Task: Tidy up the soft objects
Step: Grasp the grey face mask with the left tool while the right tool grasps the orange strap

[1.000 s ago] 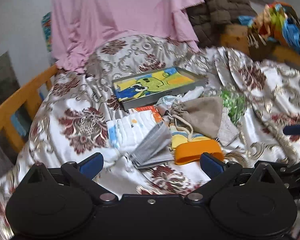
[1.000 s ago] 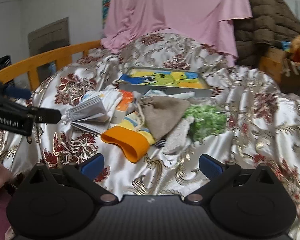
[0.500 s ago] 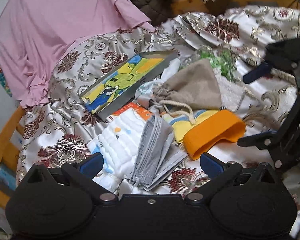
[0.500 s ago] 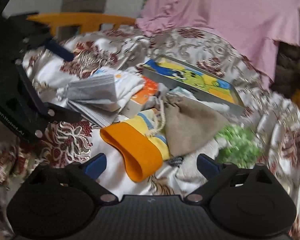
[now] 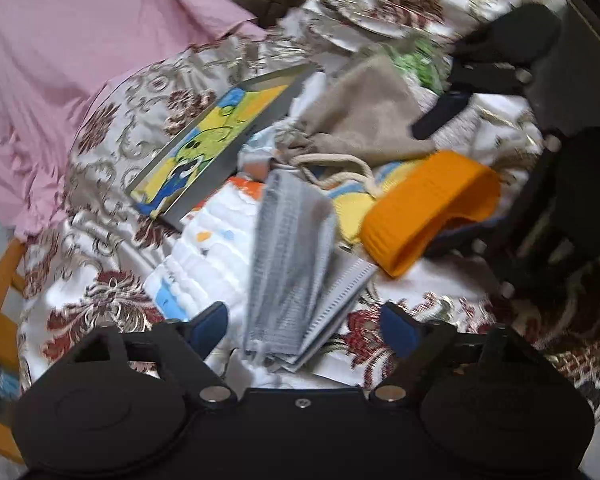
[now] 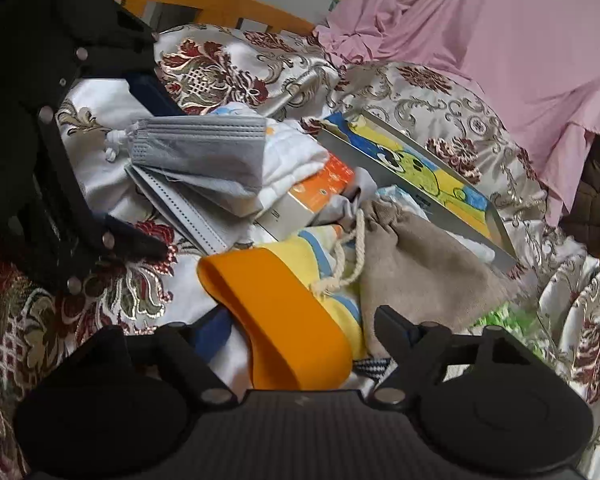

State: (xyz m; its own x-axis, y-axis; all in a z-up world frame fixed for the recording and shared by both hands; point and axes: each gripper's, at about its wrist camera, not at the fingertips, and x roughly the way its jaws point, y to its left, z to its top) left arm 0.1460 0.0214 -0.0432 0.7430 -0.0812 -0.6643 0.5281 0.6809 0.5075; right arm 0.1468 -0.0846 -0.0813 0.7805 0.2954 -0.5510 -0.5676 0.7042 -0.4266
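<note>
The left gripper (image 5: 302,326) is closing its fingers around the grey masks (image 5: 290,264), pads not yet pressing. The right gripper (image 6: 300,332) is closing around the orange band (image 6: 276,312), also ungripped. Both items lie in the heap on the bed (image 5: 100,312), beside the beige pouch (image 6: 416,264)

A flat picture box (image 5: 216,140) lies on the floral bedspread (image 5: 112,152) — pink sheet (image 5: 80,52), perhaps, behind.

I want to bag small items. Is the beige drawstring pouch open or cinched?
Cinched: the beige drawstring pouch has its neck gathered tight, with the cord trailing loose.
</note>
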